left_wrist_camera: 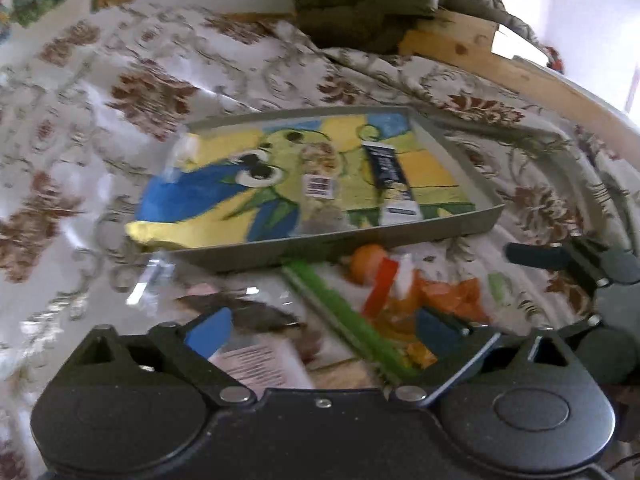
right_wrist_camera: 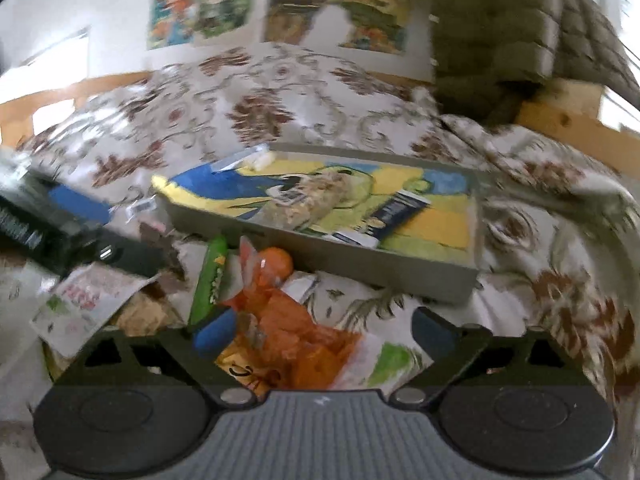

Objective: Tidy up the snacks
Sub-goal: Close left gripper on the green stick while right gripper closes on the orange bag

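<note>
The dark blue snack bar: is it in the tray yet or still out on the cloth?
In. The dark blue snack bar lies flat inside the grey tray, on its painted bottom, near the right wall. Neither gripper touches it.

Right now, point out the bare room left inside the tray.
In the tray: open liner right of the dark blue bar, and the near-left blue-yellow area beside the clear granola pack. Crowded: the snack pile against the tray's near wall.

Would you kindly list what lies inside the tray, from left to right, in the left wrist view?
Clear-wrapped blue and yellow packet → clear-wrapped snack with a barcode label → dark blue bar, all inside the grey tray.
</note>
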The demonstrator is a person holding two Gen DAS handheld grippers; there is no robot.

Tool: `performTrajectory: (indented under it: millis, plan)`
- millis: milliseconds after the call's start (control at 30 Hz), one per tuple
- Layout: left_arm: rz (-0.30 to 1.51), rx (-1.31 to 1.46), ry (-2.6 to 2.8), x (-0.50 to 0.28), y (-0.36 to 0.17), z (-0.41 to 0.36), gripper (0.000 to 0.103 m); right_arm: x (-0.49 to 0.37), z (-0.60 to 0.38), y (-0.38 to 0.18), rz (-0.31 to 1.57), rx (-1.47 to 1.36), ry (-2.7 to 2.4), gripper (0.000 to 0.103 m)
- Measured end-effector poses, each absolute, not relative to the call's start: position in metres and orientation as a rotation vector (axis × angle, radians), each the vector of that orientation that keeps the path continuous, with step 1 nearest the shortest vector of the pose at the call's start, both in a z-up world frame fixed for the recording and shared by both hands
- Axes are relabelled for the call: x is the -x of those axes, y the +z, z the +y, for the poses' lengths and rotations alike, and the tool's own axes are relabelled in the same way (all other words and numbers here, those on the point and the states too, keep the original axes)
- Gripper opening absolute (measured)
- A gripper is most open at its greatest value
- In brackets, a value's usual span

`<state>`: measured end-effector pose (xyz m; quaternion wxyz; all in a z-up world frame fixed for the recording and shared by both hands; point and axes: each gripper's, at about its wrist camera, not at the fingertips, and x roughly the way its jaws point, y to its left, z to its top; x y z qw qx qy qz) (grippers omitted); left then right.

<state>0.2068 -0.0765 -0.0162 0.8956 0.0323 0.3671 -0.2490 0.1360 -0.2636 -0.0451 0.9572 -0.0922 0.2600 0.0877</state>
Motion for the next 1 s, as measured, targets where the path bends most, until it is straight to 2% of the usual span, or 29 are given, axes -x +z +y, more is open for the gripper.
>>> performTrajectory:
  millis: [100,167,333,500,600,1000]
  plan:
    - [0.817,-0.005,-0.559,-0.219,-0.023,-0.083,0.085,-0.138,-0.263,-0.049,0.521,0.242,0.247,0.089]
    - [0.86,0.026,-0.582,-0.225,-0.029,-0.089,0.079,-0.138,-0.264,-0.052,0.528,0.25,0.28,0.082]
    - [0.934,0.029,-0.566,-0.231,-0.041,-0.105,0.049,-0.138,-0.267,-0.058,0.553,0.236,0.326,0.077]
    - [0.991,0.025,-0.525,-0.235,-0.049,-0.113,0.048,-0.134,-0.27,-0.058,0.567,0.252,0.345,0.073]
    - [1.023,0.002,-0.496,-0.237,-0.056,-0.114,0.038,-0.136,-0.276,-0.059,0.578,0.225,0.345,0.072]
    - [1.011,0.051,-0.504,-0.231,-0.052,-0.103,0.032,-0.149,-0.291,-0.065,0.624,0.125,0.348,0.086]
